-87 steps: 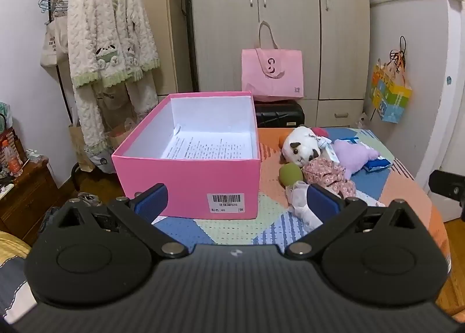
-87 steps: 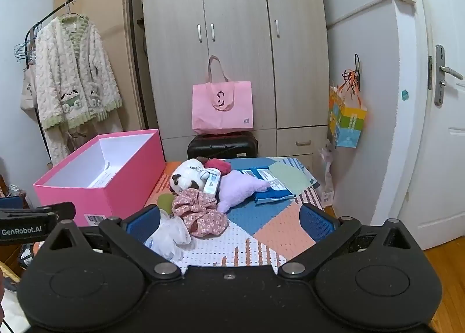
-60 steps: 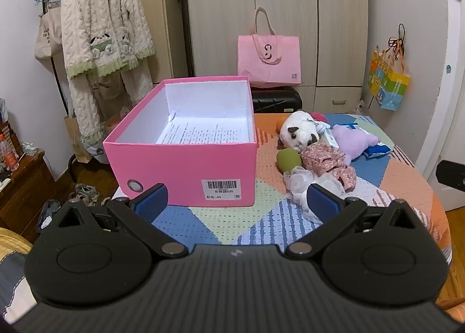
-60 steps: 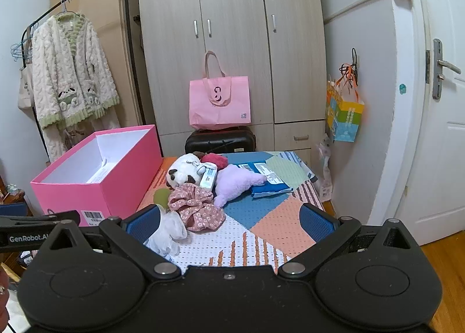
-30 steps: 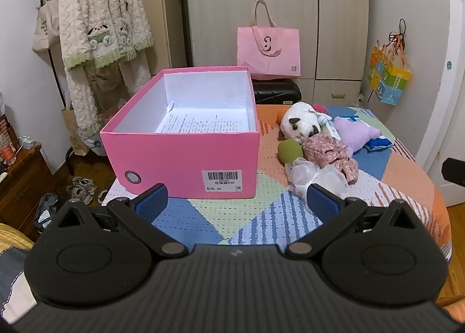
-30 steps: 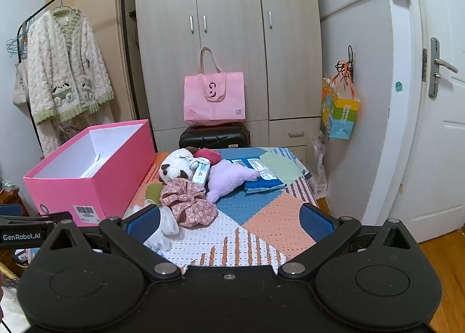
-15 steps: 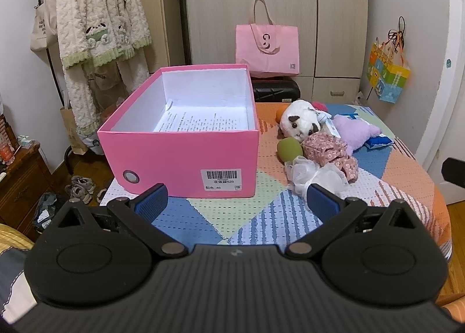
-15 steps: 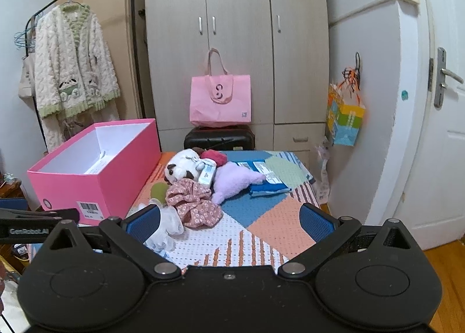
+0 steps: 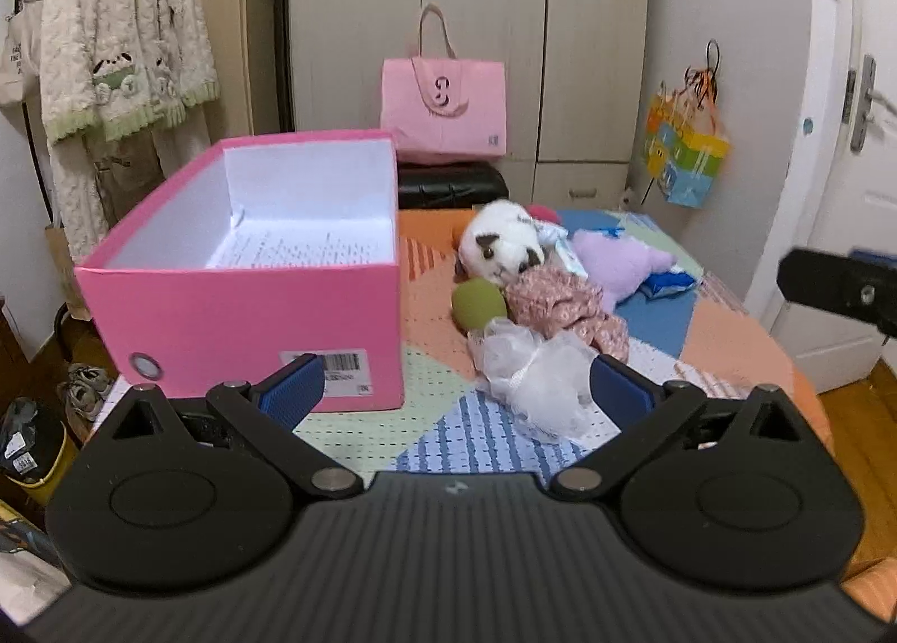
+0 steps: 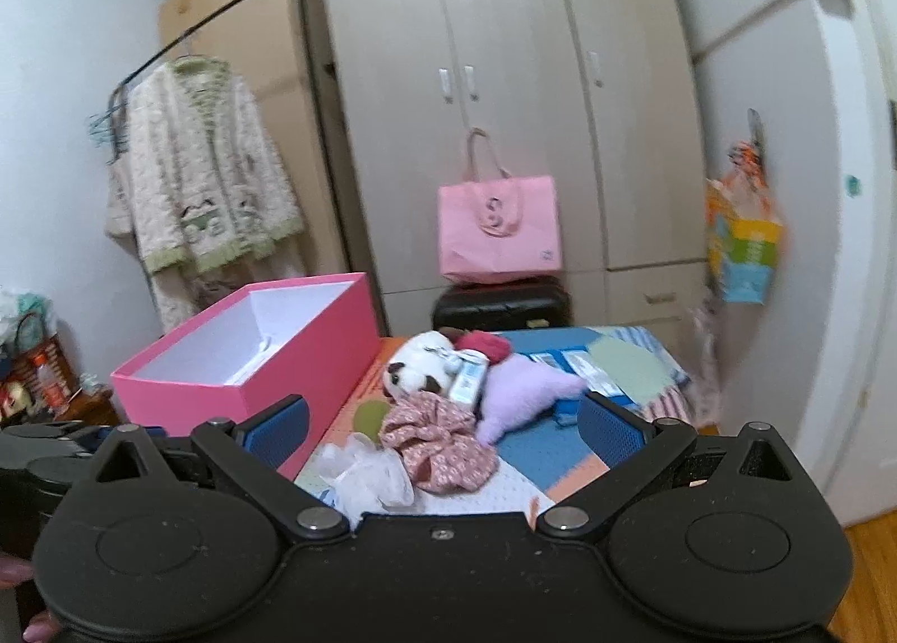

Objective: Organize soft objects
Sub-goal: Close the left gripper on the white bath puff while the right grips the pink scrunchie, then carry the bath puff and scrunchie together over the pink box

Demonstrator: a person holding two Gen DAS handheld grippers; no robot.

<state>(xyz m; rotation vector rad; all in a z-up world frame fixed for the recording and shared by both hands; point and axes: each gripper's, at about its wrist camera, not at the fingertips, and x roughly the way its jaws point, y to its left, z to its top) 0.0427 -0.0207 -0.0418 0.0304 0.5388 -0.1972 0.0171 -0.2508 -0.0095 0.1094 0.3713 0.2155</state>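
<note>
On the patchwork table (image 9: 723,329), pink box (image 9: 252,318) beside soft toys (image 9: 504,250); both grippers' fingers (image 9: 616,388) spread wide, empty.

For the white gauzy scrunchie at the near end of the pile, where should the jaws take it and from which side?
Probably best taken on the white scrunchie's puffed near edge, coming from the front with the left gripper, whose jaws stand open around it. It lies nearest of the pile, free on its near side, while the floral scrunchie crowds its far side.
</note>
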